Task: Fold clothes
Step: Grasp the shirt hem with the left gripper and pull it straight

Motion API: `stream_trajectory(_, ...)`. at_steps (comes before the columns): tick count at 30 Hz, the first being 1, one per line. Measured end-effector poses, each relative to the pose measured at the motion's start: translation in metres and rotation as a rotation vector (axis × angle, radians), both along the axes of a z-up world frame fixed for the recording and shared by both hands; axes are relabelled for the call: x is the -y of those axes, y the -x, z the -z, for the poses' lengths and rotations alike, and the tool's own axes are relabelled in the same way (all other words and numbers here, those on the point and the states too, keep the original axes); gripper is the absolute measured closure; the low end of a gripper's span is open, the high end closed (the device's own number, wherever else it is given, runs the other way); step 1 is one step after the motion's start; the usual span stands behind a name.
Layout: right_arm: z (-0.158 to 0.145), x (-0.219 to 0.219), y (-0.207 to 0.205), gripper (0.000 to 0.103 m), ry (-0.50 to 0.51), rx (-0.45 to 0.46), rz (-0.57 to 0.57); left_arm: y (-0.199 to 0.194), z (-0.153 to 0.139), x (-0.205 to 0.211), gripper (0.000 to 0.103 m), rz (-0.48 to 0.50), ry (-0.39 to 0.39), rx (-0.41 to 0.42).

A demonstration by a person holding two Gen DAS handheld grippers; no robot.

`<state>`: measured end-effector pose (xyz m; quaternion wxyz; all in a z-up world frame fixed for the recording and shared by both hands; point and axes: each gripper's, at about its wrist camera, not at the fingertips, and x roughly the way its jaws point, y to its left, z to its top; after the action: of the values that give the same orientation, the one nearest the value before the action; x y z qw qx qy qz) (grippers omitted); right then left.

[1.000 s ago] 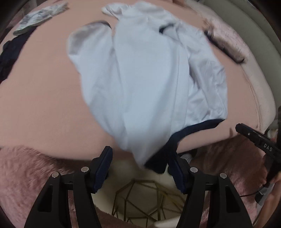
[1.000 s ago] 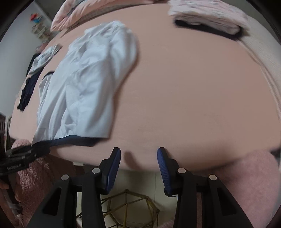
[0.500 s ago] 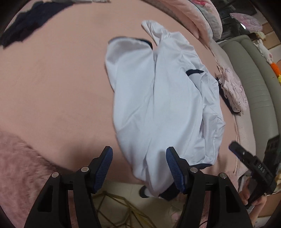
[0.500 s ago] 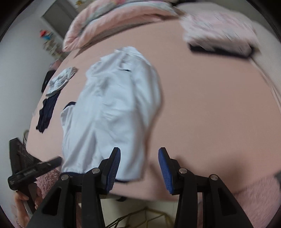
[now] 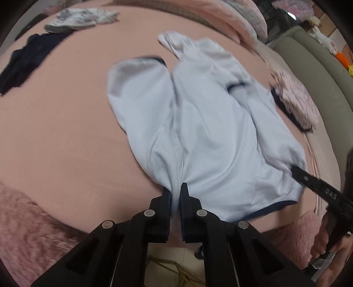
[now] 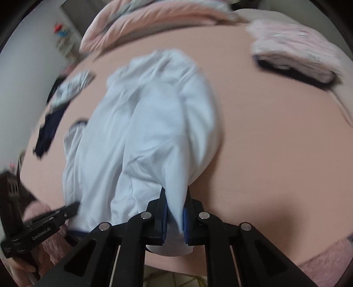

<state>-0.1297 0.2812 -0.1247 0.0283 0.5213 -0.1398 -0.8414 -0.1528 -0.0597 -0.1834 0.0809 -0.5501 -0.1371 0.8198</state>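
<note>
The pale blue shirt (image 5: 211, 141) lies crumpled on the pink bed (image 5: 66, 132), its navy-trimmed hem toward me at six o'clock and its collar end away at twelve. My left gripper (image 5: 175, 194) has its jaws pinched nearly together on a fold of the hem, and my right gripper (image 6: 175, 198) is likewise clamped on a bunch of the same cloth, which pokes out between the blue pads (image 6: 165, 215). In the left wrist view the right tool enters at three o'clock and reads "DAS"; in the right wrist view the left tool sits at eight o'clock and reads "GenRobot.AI". I count one shirt in hand, one dark navy garment (image 5: 24, 64) at ten o'clock, one grey-and-white patterned garment (image 5: 77, 18) at eleven o'clock, and one folded stack (image 6: 295, 53) with pink patterned cloth over something dark at two o'clock. A fuzzy pink blanket (image 5: 28, 223) edges the bed nearest me.
</note>
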Motion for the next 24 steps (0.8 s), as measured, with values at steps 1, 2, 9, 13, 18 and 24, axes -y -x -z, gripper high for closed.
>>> stream_trajectory(1, -0.003, -0.008, -0.004, 0.096, 0.005, -0.002, 0.026, 0.001, -0.004, 0.005, 0.097, -0.011, 0.002, -0.012)
stream_trajectory(2, -0.003, -0.017, -0.010, 0.096, 0.018, 0.008, 0.046, 0.001, -0.008, 0.010, 0.097, -0.024, 0.005, -0.023)
stream_trajectory(9, 0.000, -0.041, -0.038, 0.095, -0.121, 0.079, 0.119, 0.008, -0.011, 0.038, 0.097, -0.072, -0.125, 0.025)
stream_trajectory(13, -0.027, -0.019, -0.025, 0.072, -0.088, -0.026, 0.085, 0.003, 0.001, 0.026, 0.091, -0.072, -0.126, 0.058)
stream_trajectory(18, -0.021, -0.004, -0.014, 0.045, -0.032, -0.032, 0.018, -0.008, 0.009, 0.027, 0.070, -0.096, -0.153, 0.086)
stream_trajectory(24, -0.003, 0.001, -0.008, 0.075, 0.034, -0.006, -0.033, -0.004, 0.019, 0.014, 0.070, -0.062, -0.086, 0.097)
